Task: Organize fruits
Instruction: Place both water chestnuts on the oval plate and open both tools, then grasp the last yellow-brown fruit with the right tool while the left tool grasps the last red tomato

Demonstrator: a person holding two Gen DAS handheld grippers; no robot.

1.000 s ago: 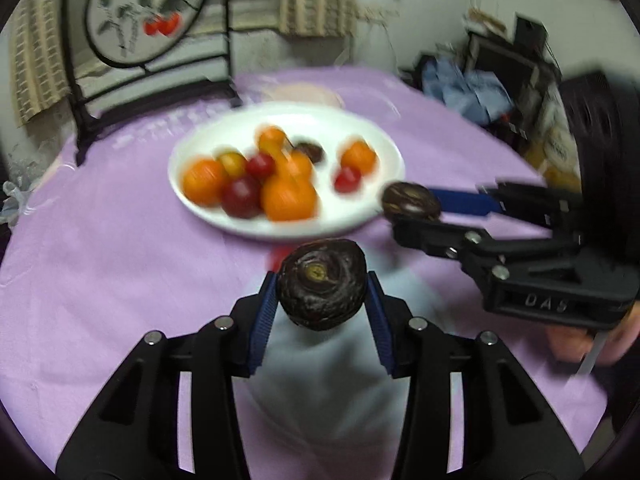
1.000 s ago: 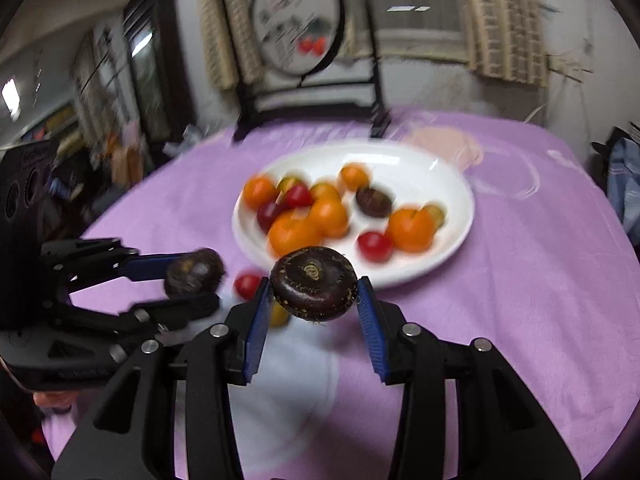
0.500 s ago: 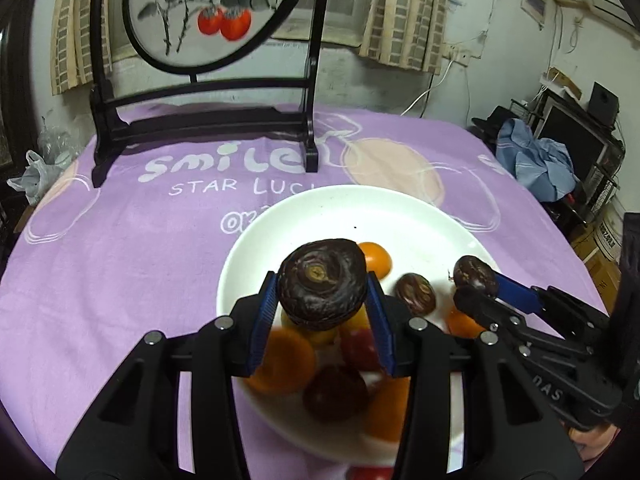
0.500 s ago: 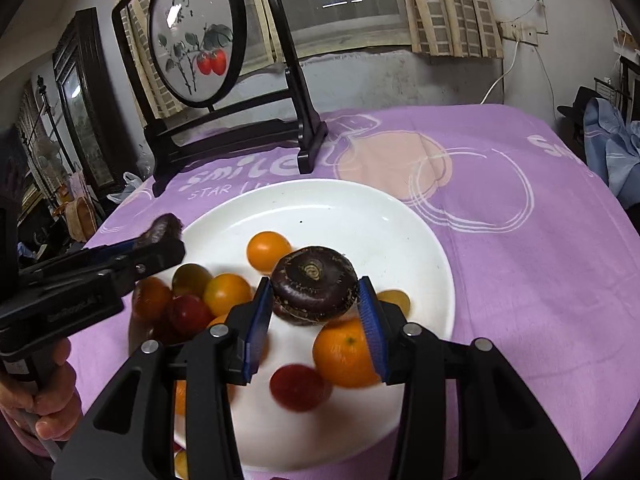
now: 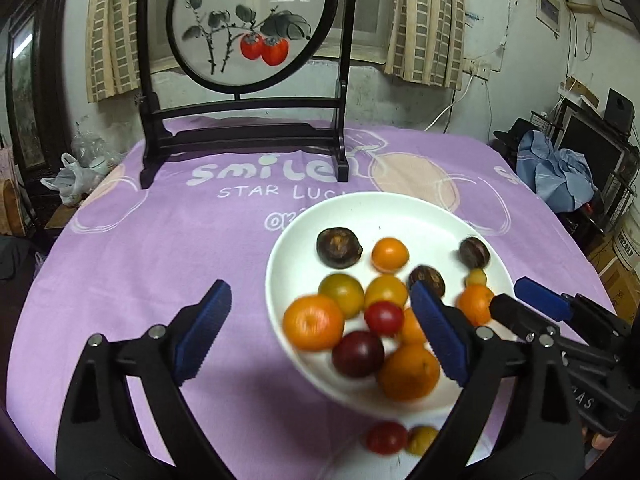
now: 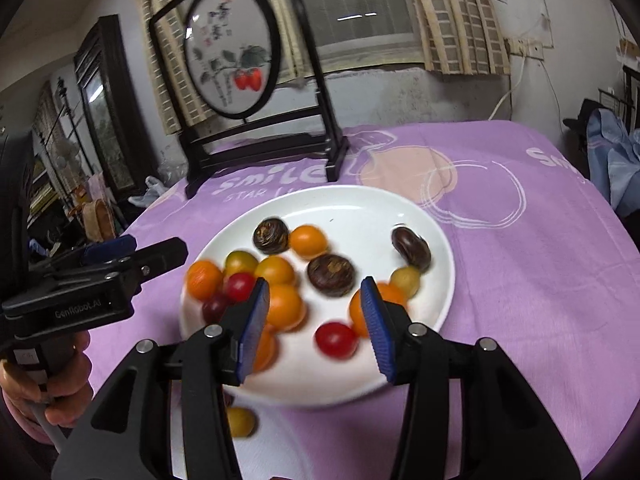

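A lived-in home: a table (image 5: 160,248) under a purple printed cloth, a painted screen (image 5: 252,20) on its stand, checked curtains (image 5: 424,20), heaped clothes (image 5: 556,176) and clutter.

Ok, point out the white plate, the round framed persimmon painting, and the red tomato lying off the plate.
white plate (image 5: 352,210): left wrist view, bare far rim.
persimmon painting (image 5: 252,20): left wrist view, middle of the round panel.
red tomato (image 5: 386,437): left wrist view, its middle, on the cloth.

A round painted screen (image 5: 246,24) on a dark stand sits on the purple tablecloth (image 5: 160,248), before curtained windows.
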